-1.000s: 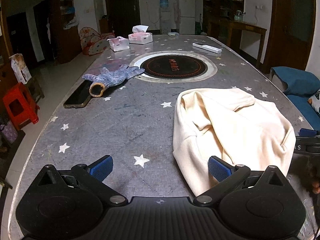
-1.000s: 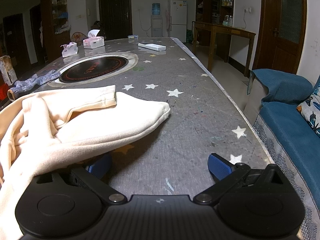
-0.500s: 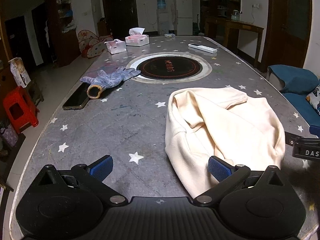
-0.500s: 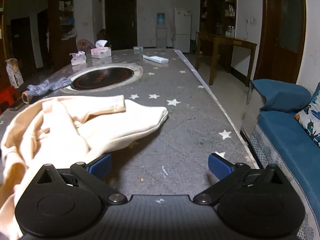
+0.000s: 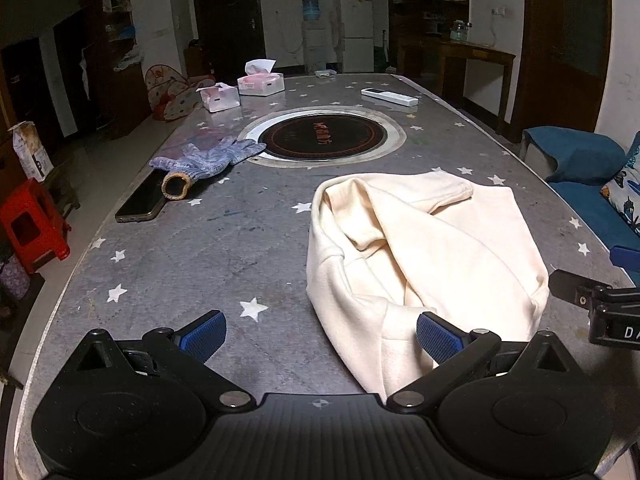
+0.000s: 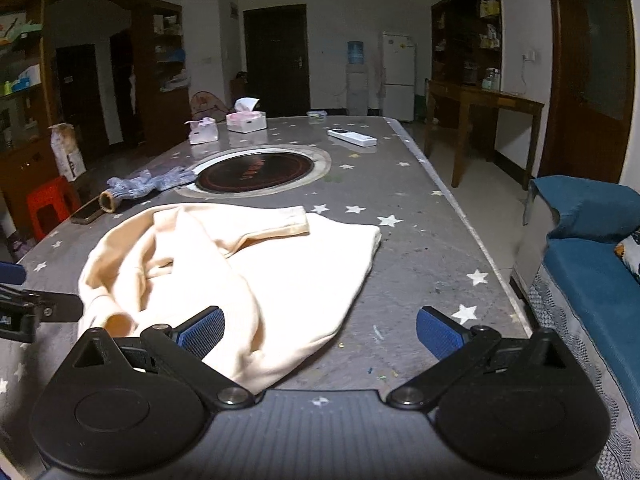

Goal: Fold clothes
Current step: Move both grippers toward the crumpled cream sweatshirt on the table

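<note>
A cream garment [image 5: 432,248] lies loosely bunched on the grey star-patterned table [image 5: 224,248], with one sleeve folded across its far side. It also shows in the right wrist view [image 6: 248,268]. My left gripper [image 5: 320,332] is open and empty, just before the garment's near left edge; its right finger pad [image 5: 438,338] is over the cloth. My right gripper [image 6: 320,332] is open and empty, at the garment's near right edge; its left finger pad [image 6: 200,332] is over the cloth. Each gripper shows at the edge of the other's view.
On the table are a blue knitted glove [image 5: 204,160], a phone [image 5: 140,202] at the left edge, a round inset hotplate [image 5: 322,138], two tissue boxes [image 5: 260,82], and a white remote [image 5: 390,97]. A red stool [image 5: 30,224] stands left, a blue sofa [image 6: 596,276] right.
Both grippers have pulled back and risen away from the garment. The cloth that draped over the right gripper's left side now lies on the table. Both stayed open.
</note>
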Motion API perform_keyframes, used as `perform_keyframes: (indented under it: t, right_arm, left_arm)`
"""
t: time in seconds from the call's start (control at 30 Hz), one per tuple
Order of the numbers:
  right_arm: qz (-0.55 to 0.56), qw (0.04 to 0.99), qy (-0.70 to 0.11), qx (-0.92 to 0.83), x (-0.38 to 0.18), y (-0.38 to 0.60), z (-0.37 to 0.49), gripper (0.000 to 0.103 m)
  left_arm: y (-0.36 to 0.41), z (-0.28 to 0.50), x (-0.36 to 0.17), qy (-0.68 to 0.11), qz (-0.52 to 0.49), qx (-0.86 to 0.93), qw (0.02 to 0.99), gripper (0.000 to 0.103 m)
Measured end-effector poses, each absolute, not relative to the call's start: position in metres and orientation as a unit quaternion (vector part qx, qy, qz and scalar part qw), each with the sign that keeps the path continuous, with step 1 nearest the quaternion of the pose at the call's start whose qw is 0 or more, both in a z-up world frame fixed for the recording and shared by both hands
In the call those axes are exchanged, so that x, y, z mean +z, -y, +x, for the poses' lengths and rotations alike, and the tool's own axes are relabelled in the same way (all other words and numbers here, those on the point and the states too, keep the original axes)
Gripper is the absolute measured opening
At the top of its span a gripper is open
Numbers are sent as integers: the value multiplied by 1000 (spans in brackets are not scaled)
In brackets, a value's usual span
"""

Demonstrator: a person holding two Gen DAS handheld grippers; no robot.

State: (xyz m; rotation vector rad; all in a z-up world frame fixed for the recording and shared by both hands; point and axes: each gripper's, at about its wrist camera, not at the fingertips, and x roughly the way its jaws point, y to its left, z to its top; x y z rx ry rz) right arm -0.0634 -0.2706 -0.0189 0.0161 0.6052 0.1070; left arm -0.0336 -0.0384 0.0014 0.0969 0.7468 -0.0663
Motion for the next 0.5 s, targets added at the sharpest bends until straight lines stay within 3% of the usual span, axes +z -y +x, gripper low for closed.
perform_keyframes:
  t: [0.5]
  right_arm:
    - [-18, 948, -312, 65, -14, 261, -61, 102]
  left_arm:
    - [47, -21, 3, -364, 57, -49, 928, 103]
